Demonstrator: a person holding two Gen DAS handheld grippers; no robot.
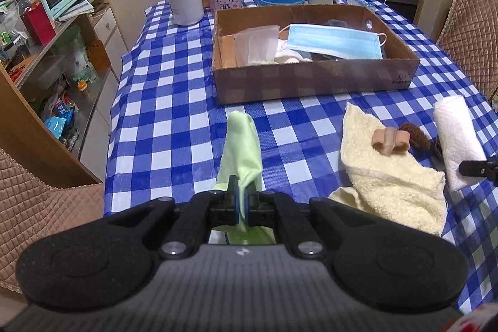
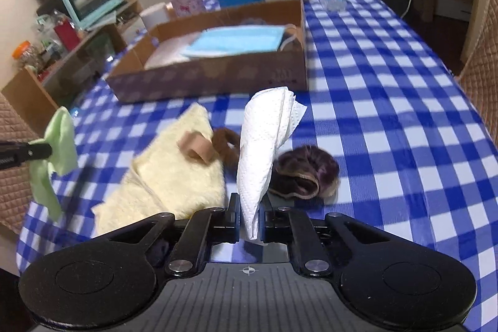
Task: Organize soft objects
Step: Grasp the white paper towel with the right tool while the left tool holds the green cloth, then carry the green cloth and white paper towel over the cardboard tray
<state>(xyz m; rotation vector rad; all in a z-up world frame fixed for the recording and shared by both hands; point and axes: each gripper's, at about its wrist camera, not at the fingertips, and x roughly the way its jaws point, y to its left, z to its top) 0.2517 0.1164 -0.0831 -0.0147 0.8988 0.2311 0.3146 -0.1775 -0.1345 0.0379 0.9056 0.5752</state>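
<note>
Blue-and-white checked tablecloth (image 1: 174, 101) covers the table. Cardboard box (image 1: 311, 80) sits at its far middle, containing a blue face mask (image 1: 334, 41). Cream towel (image 1: 389, 179) lies flat near the box. Right gripper (image 2: 249, 207) is clamped on a folded white paper towel (image 2: 264, 139), raised upright. Left gripper (image 1: 241, 192) pinches a light green cloth (image 1: 242, 145), lifted clear of the table.

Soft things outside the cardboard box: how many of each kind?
Cloths: 2, green cloth, cream towel
Paper towels: 1
Hair scrunchies: 2, brown, dark purple
Tan bands: 1
Total: 6
</note>
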